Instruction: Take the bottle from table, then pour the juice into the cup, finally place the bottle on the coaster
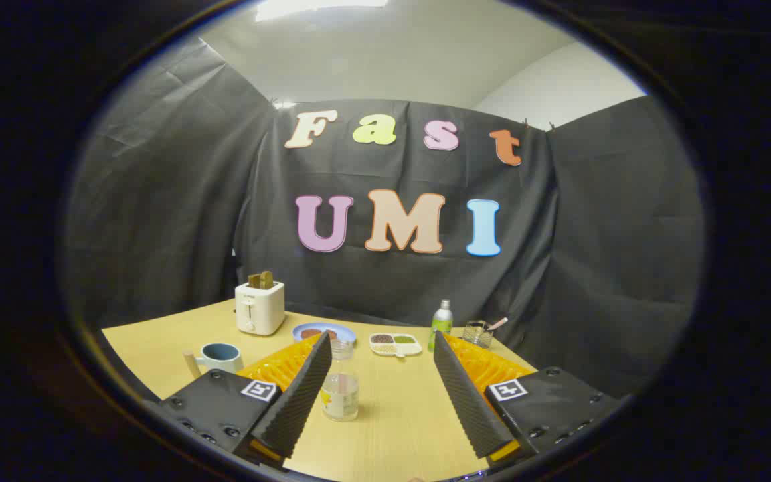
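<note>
Gripper view: bottle [340,389] (little clear liquid) between spread jaws, untouched

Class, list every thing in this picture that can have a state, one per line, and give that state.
gripper: open, fingers apart, touching nothing
clear bottle: upright on the table, between the fingers near the left one, partly filled
green bottle: upright, cap on
mug: upright
toaster: toast sticking up from it
divided dish: holds food
blue plate: holds food
</note>
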`<state>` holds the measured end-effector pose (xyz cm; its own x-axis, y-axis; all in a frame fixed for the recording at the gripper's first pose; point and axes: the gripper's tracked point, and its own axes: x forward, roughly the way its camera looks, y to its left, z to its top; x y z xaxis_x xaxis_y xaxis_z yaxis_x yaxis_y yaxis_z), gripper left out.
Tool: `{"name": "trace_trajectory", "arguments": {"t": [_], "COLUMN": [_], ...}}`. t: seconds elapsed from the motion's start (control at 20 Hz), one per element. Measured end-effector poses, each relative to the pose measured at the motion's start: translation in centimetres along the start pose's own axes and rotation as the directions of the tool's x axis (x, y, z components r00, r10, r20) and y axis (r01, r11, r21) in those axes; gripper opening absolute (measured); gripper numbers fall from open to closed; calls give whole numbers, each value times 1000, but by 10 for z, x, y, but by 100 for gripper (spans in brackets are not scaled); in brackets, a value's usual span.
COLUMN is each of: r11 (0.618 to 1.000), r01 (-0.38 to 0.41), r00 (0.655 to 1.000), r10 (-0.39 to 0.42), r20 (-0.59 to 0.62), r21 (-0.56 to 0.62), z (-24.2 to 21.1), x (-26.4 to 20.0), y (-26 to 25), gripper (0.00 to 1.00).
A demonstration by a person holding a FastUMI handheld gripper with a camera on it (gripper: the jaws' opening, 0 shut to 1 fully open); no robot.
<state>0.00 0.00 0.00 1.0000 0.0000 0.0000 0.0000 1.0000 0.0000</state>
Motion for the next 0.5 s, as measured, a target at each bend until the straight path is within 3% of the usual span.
{"name": "trace_trajectory", "arguments": {"t": [0.5], "r11": [999], "r01": [32], "r00": [999], "r10": [-32], "r20": [8], "r21": [-9], "z": [3], "x": [-1], "y": [-11], "gripper": [98]}}
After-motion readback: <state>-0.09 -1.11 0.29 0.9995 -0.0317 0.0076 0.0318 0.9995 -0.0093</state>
